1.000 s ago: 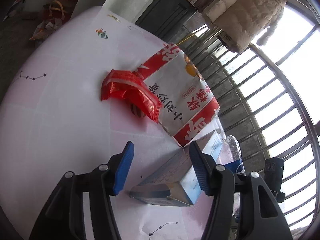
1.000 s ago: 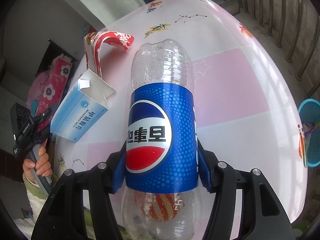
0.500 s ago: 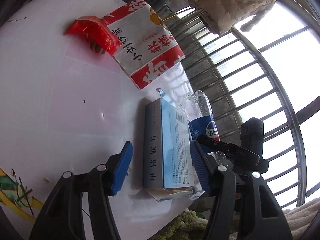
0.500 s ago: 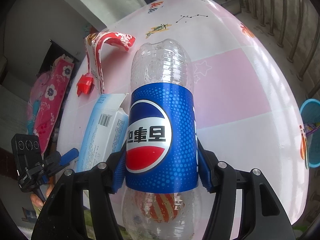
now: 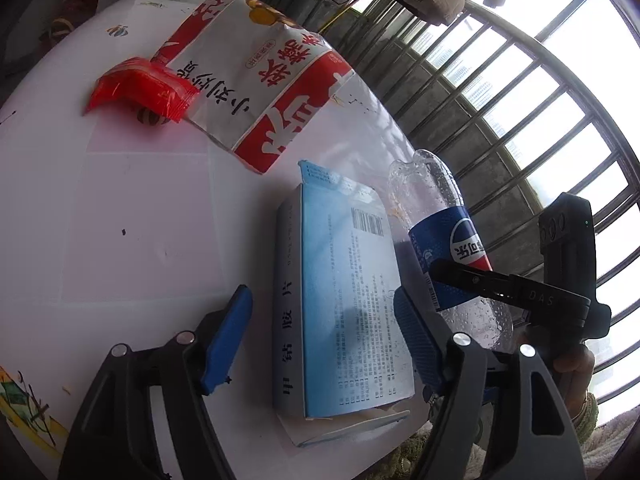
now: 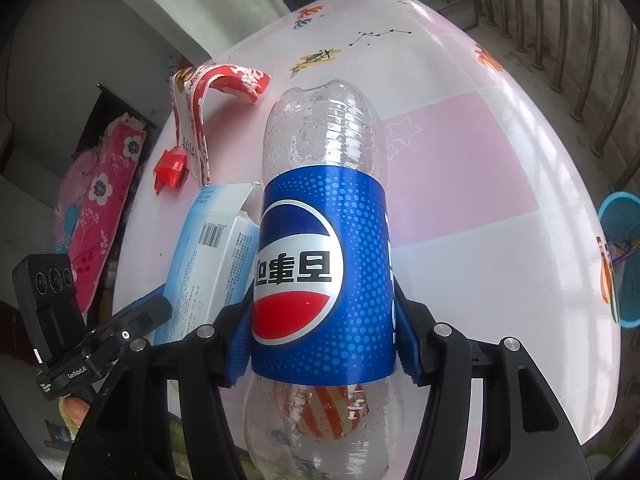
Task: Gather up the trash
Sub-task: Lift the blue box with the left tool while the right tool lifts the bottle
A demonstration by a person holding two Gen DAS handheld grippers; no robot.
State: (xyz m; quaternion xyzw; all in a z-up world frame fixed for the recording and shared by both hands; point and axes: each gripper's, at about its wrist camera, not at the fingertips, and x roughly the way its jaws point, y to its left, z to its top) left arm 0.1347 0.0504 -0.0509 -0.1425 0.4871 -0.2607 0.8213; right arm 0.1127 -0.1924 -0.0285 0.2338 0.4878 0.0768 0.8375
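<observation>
The empty plastic bottle [image 6: 324, 264] was clamped around its blue label by the right tool [image 6: 322, 340], its far end slanting out over the pink-and-white counter [image 6: 480, 184], probably so it could be carried off as one piece of trash. Just beside it, on the counter's near edge, lay the pale blue carton [image 5: 344, 304] with its end flaps open. The left tool [image 5: 320, 344] straddled this carton with its jaws opening; the left pad stood clear of the carton's grey side, the right pad sat close to its other edge, and no grip showed. That wide stance looked like a line-up for taking the carton lengthwise. The bottle and the right tool crowded the carton's right side, leaving little room for that pad. Farther across lay a red-and-white snack bag [image 5: 260, 76] with a crumpled red wrapper [image 5: 138, 88] touching it, both yet to be gathered. A blue basket [image 6: 622, 256] stood beyond the counter's edge, perhaps the bin.
</observation>
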